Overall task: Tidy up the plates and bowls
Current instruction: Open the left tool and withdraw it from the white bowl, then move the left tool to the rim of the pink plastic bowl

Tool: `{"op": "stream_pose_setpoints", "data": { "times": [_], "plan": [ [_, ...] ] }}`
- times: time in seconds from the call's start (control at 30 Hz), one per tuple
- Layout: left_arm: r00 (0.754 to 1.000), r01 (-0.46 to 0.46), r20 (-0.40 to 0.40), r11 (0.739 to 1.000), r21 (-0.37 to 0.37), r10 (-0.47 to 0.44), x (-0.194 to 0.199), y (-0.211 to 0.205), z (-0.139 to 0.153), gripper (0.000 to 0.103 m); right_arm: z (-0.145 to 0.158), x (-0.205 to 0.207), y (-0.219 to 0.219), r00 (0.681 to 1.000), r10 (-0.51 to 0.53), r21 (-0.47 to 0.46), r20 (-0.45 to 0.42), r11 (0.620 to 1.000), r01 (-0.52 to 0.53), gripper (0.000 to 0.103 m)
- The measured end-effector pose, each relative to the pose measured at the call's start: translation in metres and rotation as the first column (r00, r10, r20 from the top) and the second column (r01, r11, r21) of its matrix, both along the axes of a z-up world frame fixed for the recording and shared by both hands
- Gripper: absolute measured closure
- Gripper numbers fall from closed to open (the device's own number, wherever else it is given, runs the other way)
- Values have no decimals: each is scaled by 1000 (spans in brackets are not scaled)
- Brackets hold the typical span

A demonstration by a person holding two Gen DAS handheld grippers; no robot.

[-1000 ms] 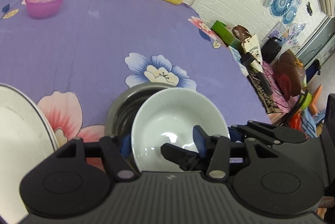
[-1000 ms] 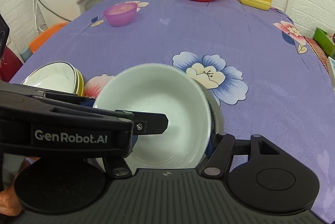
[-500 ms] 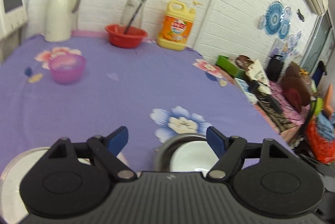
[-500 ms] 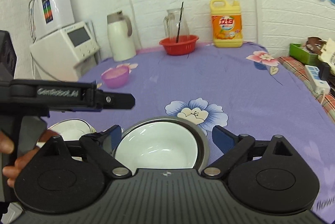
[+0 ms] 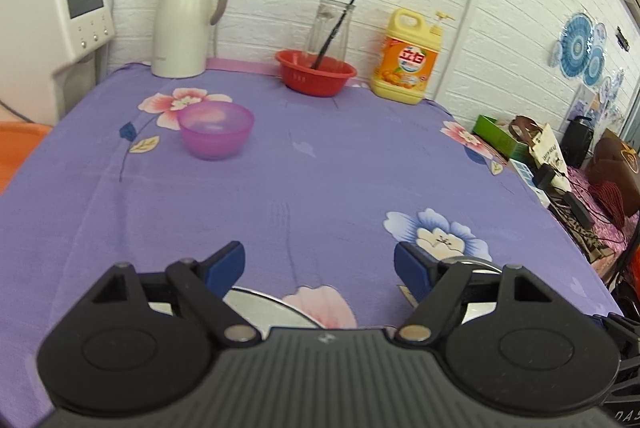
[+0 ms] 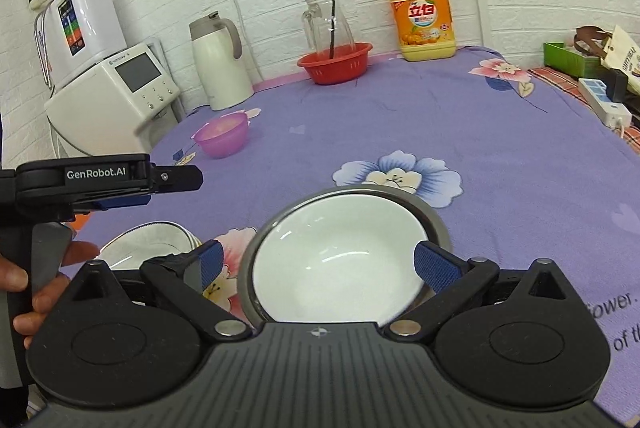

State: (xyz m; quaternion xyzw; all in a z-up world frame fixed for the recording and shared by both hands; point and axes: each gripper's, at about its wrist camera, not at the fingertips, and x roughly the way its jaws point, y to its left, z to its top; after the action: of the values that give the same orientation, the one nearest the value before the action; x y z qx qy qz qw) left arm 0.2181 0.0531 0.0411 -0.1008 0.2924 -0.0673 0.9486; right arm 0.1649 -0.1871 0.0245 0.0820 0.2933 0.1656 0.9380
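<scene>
A white bowl (image 6: pixel 340 260) sits nested in a metal bowl (image 6: pixel 434 218) on the purple flowered tablecloth, right in front of my right gripper (image 6: pixel 318 262), which is open and empty above it. A stack of plates (image 6: pixel 152 240) lies to its left; its rim shows in the left wrist view (image 5: pixel 260 302). My left gripper (image 5: pixel 318 264) is open and empty, raised above the table; it also shows in the right wrist view (image 6: pixel 132 184). A pink plastic bowl (image 5: pixel 216 130) stands far left, also seen in the right wrist view (image 6: pixel 222 136).
At the back stand a white thermos jug (image 5: pixel 186 24), a red basket (image 5: pixel 316 72) with a glass pitcher, and a yellow detergent bottle (image 5: pixel 410 64). A white appliance (image 6: pixel 116 96) is off the left edge. Clutter (image 5: pixel 560 156) lies beyond the right edge.
Both grippers let go of the white bowl, which now rests in the metal bowl. Both have pulled back and up, open, with the left one swung left.
</scene>
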Motion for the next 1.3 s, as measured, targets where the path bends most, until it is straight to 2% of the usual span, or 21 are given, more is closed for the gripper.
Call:
{"op": "stream_pose_setpoints", "data": {
  "times": [0.17,0.3,0.47,0.6,0.73,0.8,0.9,1.03,1.2,1.3],
  "plan": [
    [999,-42,-6,999,14,42,7,22,0,26,3,11,22,998,62,-15,-31,998,-63,0],
    [998,-66,-18,997,27,66,13,37,-1,26,1,15,29,993,106,38,-47,994,-104,0],
    [997,-71,-20,996,49,72,23,66,7,26,3,26,33,993,99,61,-68,994,-95,0],
    [992,-122,33,986,112,119,43,106,38,26,18,48,43,988,146,10,-50,989,-146,0],
    [979,-182,115,974,133,168,76,138,73,26,47,91,76,974,223,-114,36,969,-218,0],
    [981,-167,116,978,125,152,101,146,79,26,53,119,99,963,266,-176,50,951,-254,0],
    [989,-134,78,988,80,127,143,152,66,25,45,169,137,944,329,-230,-1,919,-320,0],
    [997,-72,-10,995,64,73,196,150,24,26,7,225,181,929,353,-305,-110,878,-369,0],
    [994,-5,-107,999,46,10,249,148,-20,26,-32,263,204,920,349,-334,-177,858,-390,0],
    [992,4,-125,999,36,0,268,151,-37,27,-46,275,211,913,355,-339,-199,849,-405,0]
  ]
}}
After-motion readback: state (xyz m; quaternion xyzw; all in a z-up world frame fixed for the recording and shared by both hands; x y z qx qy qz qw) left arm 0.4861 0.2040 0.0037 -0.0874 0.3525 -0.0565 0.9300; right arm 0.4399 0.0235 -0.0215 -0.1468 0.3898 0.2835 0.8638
